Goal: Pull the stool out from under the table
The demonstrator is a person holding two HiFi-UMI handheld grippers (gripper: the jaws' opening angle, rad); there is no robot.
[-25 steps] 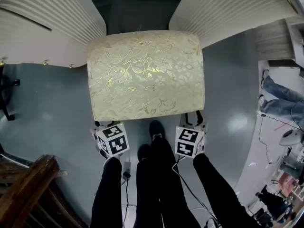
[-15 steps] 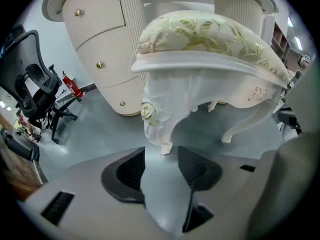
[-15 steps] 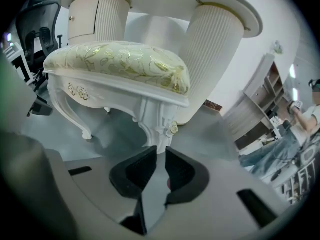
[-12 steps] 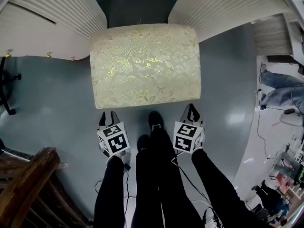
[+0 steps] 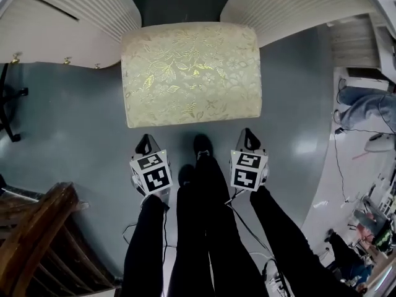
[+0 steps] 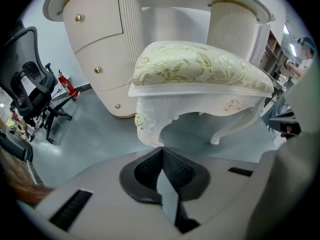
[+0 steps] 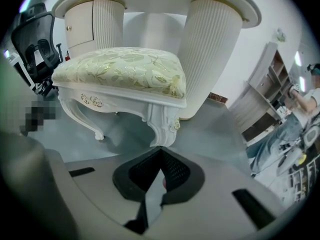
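Both the left gripper [image 5: 145,142] and the right gripper [image 5: 247,138] have their jaws pressed together on nothing. They sit just clear of the stool [image 5: 192,73], which stands on the floor [image 5: 74,129] at twelve o'clock, its far edge between the worktop's fluted pedestals [image 5: 74,17].

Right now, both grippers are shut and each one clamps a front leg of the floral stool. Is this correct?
Not quite. The left gripper and the right gripper are shut, but on nothing. Each gripper view shows the jaws together and empty, and the head view shows a gap between them and the stool.
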